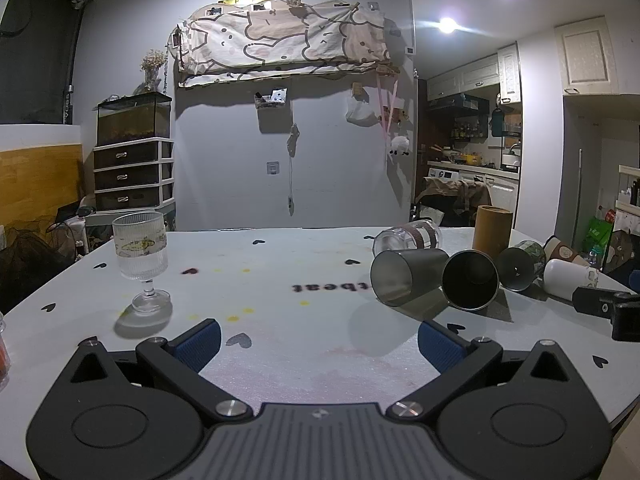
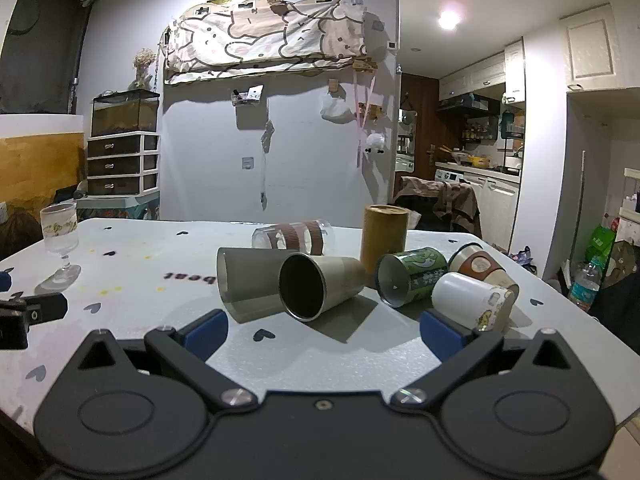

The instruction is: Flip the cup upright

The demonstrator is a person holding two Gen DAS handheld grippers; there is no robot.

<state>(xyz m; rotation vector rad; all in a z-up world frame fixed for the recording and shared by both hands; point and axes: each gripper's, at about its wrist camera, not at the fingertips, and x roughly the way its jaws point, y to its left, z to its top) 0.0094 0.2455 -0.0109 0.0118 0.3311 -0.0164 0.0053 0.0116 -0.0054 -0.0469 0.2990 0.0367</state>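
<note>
Several cups lie on their sides on the white table (image 2: 340, 356): a grey cup (image 2: 244, 280), a steel-rimmed beige cup (image 2: 316, 284), a green cup (image 2: 412, 276), a white cup (image 2: 472, 300), a brown-sleeved cup (image 2: 484, 266) and a clear glass with brown bands (image 2: 294, 236). A ribbed stemmed glass (image 1: 140, 256) stands upright at the left. My right gripper (image 2: 322, 334) is open and empty just in front of the beige cup. My left gripper (image 1: 318, 344) is open and empty, left of the grey cup (image 1: 404, 276).
A tall tan cylinder (image 2: 384, 234) stands upright behind the lying cups. The other gripper's black finger (image 1: 600, 304) shows at the right of the left wrist view. The table's right edge (image 2: 580, 320) is close to the white cup.
</note>
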